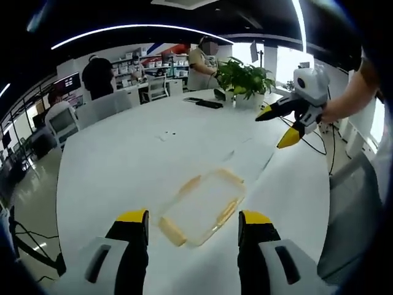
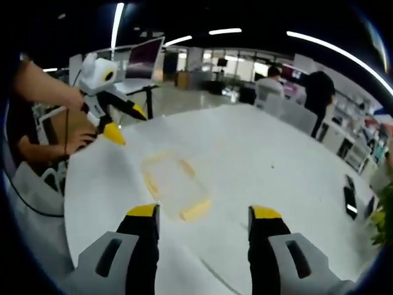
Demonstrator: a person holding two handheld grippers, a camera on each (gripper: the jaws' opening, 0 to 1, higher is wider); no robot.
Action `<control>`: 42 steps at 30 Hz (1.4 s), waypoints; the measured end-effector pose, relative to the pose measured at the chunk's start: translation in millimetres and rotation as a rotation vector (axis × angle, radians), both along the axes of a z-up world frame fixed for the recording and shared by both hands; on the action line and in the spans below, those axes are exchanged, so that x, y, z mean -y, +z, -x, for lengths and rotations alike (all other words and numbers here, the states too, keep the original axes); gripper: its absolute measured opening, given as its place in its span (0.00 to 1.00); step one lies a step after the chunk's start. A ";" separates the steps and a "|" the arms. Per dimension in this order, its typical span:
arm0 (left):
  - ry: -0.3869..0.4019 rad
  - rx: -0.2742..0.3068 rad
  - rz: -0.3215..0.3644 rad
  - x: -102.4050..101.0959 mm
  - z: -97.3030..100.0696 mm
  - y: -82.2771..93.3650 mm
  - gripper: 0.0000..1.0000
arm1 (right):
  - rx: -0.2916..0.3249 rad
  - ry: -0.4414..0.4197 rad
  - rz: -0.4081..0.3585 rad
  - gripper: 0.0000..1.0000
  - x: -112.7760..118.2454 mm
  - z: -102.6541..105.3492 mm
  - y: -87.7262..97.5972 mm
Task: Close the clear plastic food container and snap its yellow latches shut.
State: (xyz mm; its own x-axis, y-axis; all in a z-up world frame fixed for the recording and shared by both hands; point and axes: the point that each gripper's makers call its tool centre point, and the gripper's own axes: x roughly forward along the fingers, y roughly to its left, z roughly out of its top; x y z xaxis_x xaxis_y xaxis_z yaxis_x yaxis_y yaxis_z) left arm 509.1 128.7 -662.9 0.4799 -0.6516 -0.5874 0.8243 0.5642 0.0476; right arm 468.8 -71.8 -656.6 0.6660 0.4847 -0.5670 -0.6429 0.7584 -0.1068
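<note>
While the clear plastic food container [image 1: 202, 208] lay flat on the white surface [image 1: 141, 160], its yellow latches [image 1: 173, 231] showed along its edges, though blur hid whether they were snapped down. It rested just ahead of the left claw [image 1: 193, 224], whose yellow-tipped jaws stood wide apart with nothing between them. In the right gripper view the same container [image 2: 175, 184] sat just beyond the right claw [image 2: 204, 215], likewise spread wide and empty. The right claw [image 1: 277, 126] also appeared in the left gripper view, raised above the surface and well apart from the container, held in a person's hand [image 1: 334, 110]; the left claw [image 2: 128, 121] hung similarly in the right gripper view. Farther along the surface stood a potted plant [image 1: 245, 80] with dark flat devices [image 1: 209, 103] beside it. Around it lay an open office: shelves [image 1: 153, 64] against the far wall, people [image 1: 98, 75] standing near them, a monitor [image 2: 144, 58], and long ceiling light strips [image 1: 135, 29].
</note>
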 end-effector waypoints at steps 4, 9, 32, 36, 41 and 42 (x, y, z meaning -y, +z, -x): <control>-0.022 -0.004 -0.014 -1.2 -1.8 -2.9 0.54 | -0.003 0.010 0.002 0.55 -1.9 -2.8 -1.6; -0.058 -0.014 -0.037 -3.3 -4.4 -8.3 0.54 | -0.013 0.040 0.012 0.55 -6.2 -5.8 -5.6; -0.352 -0.078 -0.184 -5.9 -8.2 -42.8 0.54 | -0.100 0.227 0.088 0.51 -24.0 -18.2 -38.3; -0.383 -0.085 -0.195 -8.6 -11.1 -47.5 0.54 | -0.114 0.263 0.119 0.51 -23.7 -19.2 -45.8; -0.421 -0.081 -0.220 -11.9 -14.2 -53.4 0.53 | -0.130 0.306 0.136 0.51 -27.1 -22.1 -54.1; -0.433 -0.080 -0.222 -11.7 -14.5 -54.6 0.53 | -0.131 0.319 0.143 0.51 -28.4 -23.6 -55.8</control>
